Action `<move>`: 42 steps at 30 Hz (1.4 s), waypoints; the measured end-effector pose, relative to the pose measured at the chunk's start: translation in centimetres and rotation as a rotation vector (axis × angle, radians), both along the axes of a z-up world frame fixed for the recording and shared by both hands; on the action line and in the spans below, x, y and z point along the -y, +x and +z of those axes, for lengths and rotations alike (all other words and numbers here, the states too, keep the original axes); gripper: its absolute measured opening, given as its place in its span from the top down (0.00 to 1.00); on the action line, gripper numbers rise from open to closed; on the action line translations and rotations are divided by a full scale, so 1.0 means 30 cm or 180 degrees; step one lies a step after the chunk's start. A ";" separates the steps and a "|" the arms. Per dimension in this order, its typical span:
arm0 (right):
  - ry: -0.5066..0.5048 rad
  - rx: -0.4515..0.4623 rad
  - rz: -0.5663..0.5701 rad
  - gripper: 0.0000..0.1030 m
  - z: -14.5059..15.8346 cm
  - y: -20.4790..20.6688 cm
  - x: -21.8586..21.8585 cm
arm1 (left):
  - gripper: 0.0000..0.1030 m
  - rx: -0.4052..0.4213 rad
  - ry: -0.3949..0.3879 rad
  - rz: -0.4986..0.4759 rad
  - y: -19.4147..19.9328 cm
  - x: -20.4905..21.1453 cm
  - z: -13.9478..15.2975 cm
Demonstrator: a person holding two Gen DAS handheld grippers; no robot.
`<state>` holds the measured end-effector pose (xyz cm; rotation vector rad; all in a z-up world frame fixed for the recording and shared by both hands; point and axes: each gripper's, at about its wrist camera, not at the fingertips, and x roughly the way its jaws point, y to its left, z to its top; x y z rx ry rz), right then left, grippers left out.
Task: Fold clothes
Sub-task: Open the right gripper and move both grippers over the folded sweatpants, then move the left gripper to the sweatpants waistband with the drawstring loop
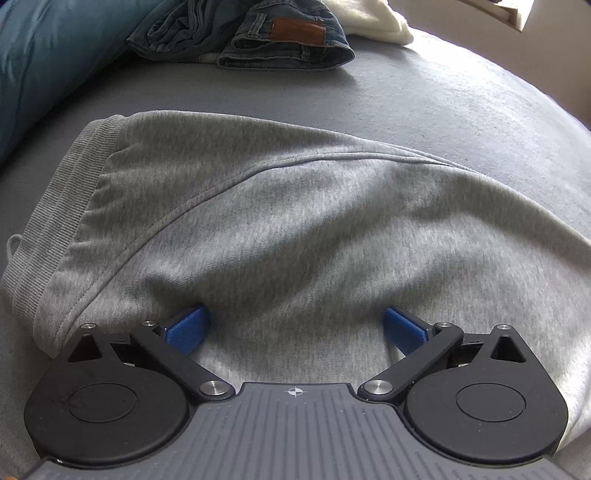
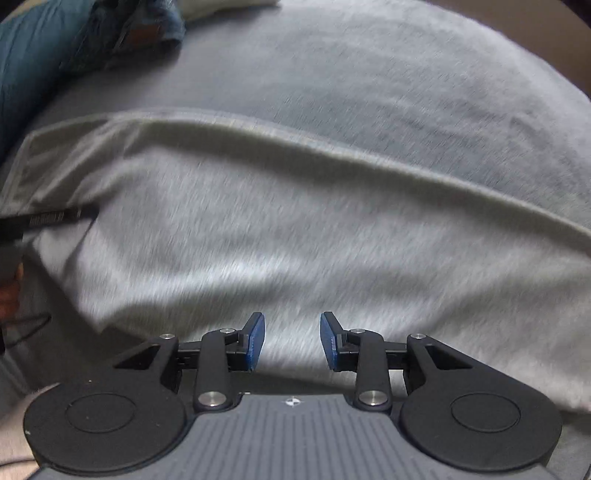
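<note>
Covering the bed, a grey sheet (image 1: 424,110); jeans (image 1: 258,40), perhaps a pillow (image 1: 55,55)

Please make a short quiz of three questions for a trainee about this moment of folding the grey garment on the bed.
1. True or false: the left gripper has its jaws spread wide over the grey garment.
2. Which item lies at the far end of the bed sheet, next to the white cloth? A) jeans B) a towel C) a shoe
3. Fill in: the right gripper is ___, with nothing between its blue pads.

Key:
1. True.
2. A, the jeans with a brown patch.
3. Open.
</note>
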<state>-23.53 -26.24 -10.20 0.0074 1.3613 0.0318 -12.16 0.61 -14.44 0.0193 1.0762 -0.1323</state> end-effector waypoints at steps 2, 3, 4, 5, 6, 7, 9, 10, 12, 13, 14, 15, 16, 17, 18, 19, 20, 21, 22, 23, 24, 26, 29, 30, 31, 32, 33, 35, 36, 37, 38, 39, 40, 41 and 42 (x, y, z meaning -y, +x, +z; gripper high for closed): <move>-0.0094 -0.0036 -0.0028 0.65 -0.019 -0.023 0.043 | 0.01 -0.0001 0.0001 -0.0011 0.002 0.001 0.000; -0.0141 -0.0054 -0.0042 0.65 -0.028 -0.034 0.064 | 0.01 -0.0006 -0.0005 -0.0008 0.003 0.000 0.000; -0.0188 -0.0072 -0.0056 0.65 -0.037 -0.045 0.086 | 0.01 -0.0011 -0.0011 -0.0004 0.005 -0.001 0.001; -0.0235 -0.0091 -0.0071 0.65 -0.047 -0.057 0.107 | 0.01 -0.0014 -0.0014 0.0001 0.009 0.000 0.001; -0.0282 -0.0109 -0.0085 0.65 -0.056 -0.068 0.128 | 0.01 -0.0014 -0.0012 0.0001 0.010 0.000 0.001; -0.0329 -0.0127 -0.0099 0.65 -0.065 -0.079 0.150 | 0.01 -0.0014 -0.0009 0.0000 0.009 0.001 0.001; -0.0424 -0.0163 -0.0127 0.65 -0.084 -0.102 0.192 | 0.01 -0.0011 0.0007 -0.0002 0.021 0.008 -0.005; -0.0457 -0.0142 -0.0134 0.65 -0.085 -0.106 0.212 | 0.01 -0.0009 0.0020 -0.0007 0.020 0.010 -0.005; -0.0436 0.0149 -0.0099 0.65 -0.033 -0.063 0.242 | 0.01 -0.0012 0.0045 -0.0007 0.019 0.013 -0.004; -0.0425 0.0295 -0.0082 0.65 -0.008 -0.042 0.256 | 0.01 -0.0016 0.0057 -0.0004 0.020 0.015 -0.004; -0.0414 0.0441 -0.0064 0.65 0.018 -0.021 0.271 | 0.00 -0.0020 0.0068 -0.0001 0.022 0.017 -0.003; -0.0410 0.0554 -0.0027 0.65 0.033 0.002 0.286 | 0.00 -0.0027 0.0081 0.0004 0.022 0.019 -0.003; -0.0431 0.0564 0.0076 0.65 0.014 0.030 0.302 | 0.00 -0.0038 0.0089 0.0012 0.023 0.021 -0.002; -0.0451 0.0574 0.0179 0.65 -0.005 0.058 0.318 | 0.00 -0.0047 0.0093 0.0018 0.025 0.021 -0.001; -0.0492 0.0564 0.0280 0.65 -0.027 0.078 0.337 | 0.00 -0.0057 0.0096 0.0024 0.028 0.022 -0.001; -0.0591 0.0478 0.0341 0.65 -0.057 0.065 0.376 | 0.00 -0.0061 0.0098 0.0025 0.029 0.022 0.000; -0.0674 0.0339 0.0295 0.65 -0.085 0.033 0.437 | 0.00 -0.0064 0.0101 0.0026 0.029 0.021 0.000; -0.0757 0.0200 0.0249 0.65 -0.112 0.002 0.499 | 0.00 -0.0066 0.0103 0.0026 0.030 0.021 0.000; -0.0843 0.0074 0.0181 0.65 -0.133 -0.033 0.565 | 0.00 -0.0069 0.0106 0.0027 0.030 0.020 0.000; -0.0943 -0.0010 0.0043 0.66 -0.131 -0.081 0.643 | 0.00 -0.0071 0.0112 0.0029 0.029 0.021 0.001; -0.1058 -0.0101 -0.0104 0.65 -0.129 -0.127 0.720 | 0.00 -0.0074 0.0122 0.0031 0.029 0.023 0.001; -0.1282 -0.0246 -0.0423 0.66 -0.116 -0.178 0.847 | 0.00 -0.0081 0.0143 0.0038 0.030 0.028 0.001; -0.1306 -0.0024 -0.0632 0.68 -0.059 -0.160 0.932 | 0.00 -0.0093 0.0195 0.0055 0.030 0.037 0.002; -0.1163 0.0160 -0.0644 0.68 -0.043 -0.124 0.927 | 0.00 -0.0097 0.0221 0.0063 0.029 0.041 0.003; -0.1020 0.0343 -0.0655 0.68 -0.028 -0.088 0.923 | 0.00 -0.0102 0.0249 0.0071 0.029 0.046 0.004; -0.0878 0.0498 -0.0670 0.68 -0.018 -0.049 0.922 | 0.00 -0.0110 0.0280 0.0080 0.031 0.052 0.004; -0.0742 0.0568 -0.0699 0.68 -0.030 -0.004 0.933 | 0.00 -0.0118 0.0310 0.0084 0.032 0.058 0.005; -0.0608 0.0605 -0.0873 0.68 -0.067 0.070 0.992 | 0.00 -0.0149 0.0352 0.0093 0.034 0.063 0.009; -0.0609 0.0599 -0.1036 0.68 -0.089 0.094 1.039 | 0.00 -0.0171 0.0370 0.0097 0.037 0.064 0.011; -0.0692 0.0610 -0.1329 0.68 -0.106 0.100 1.109 | 0.00 -0.0189 0.0387 0.0101 0.043 0.064 0.012; -0.0775 0.0621 -0.1621 0.68 -0.124 0.105 1.178 | 0.00 -0.0206 0.0405 0.0105 0.050 0.065 0.011; -0.0851 0.0636 -0.1923 0.68 -0.135 0.106 1.246 | 0.00 -0.0221 0.0421 0.0116 0.054 0.063 0.012; -0.0910 0.0669 -0.2253 0.68 -0.126 0.093 1.308 | 0.00 -0.0235 0.0437 0.0128 0.057 0.061 0.013; -0.0940 0.0710 -0.2512 0.68 -0.115 0.082 1.357 | 0.00 -0.0238 0.0457 0.0140 0.059 0.060 0.015; -0.0883 0.0780 -0.2541 0.67 -0.093 0.071 1.364 | 0.00 -0.0239 0.0479 0.0151 0.062 0.060 0.017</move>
